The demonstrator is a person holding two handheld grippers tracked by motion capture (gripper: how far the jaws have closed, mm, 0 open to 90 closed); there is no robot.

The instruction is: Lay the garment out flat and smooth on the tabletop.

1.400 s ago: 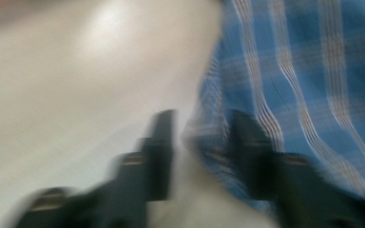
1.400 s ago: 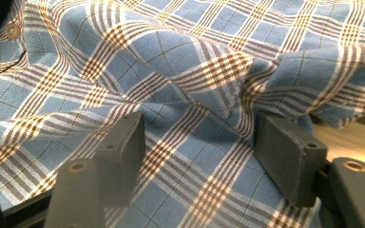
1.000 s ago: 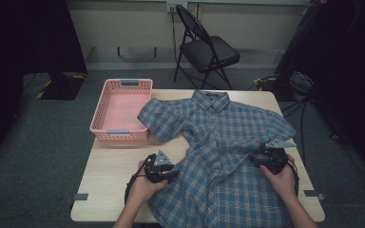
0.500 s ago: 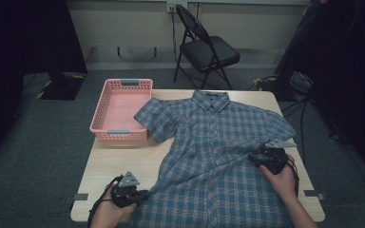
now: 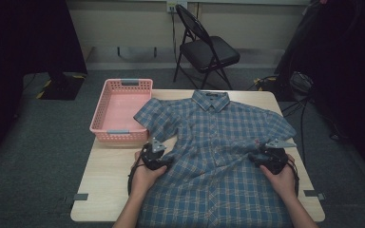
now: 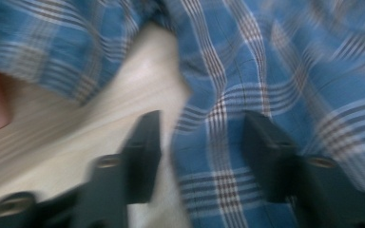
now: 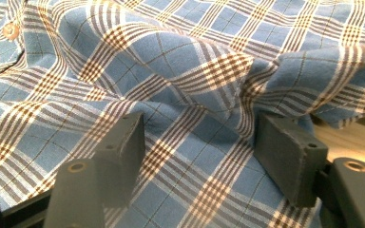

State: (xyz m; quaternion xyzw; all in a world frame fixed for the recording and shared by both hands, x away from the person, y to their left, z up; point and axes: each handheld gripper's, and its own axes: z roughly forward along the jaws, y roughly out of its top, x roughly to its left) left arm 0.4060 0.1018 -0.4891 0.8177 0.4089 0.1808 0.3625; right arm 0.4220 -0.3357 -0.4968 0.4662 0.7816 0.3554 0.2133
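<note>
On the table (image 5: 109,190), shirt (image 5: 218,156) lies lengthwise; collar (image 5: 211,100) points away.

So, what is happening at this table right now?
A person is working on a blue plaid shirt spread flat, collar away from them, on a wooden table, with a claw in each hand. The left claw is at the shirt's left edge below the sleeve; its jaws have just been opening and straddle the hem loosely. The right claw rests on the right side, jaws apart over a raised fold. A pink basket waits at the table's left.
</note>
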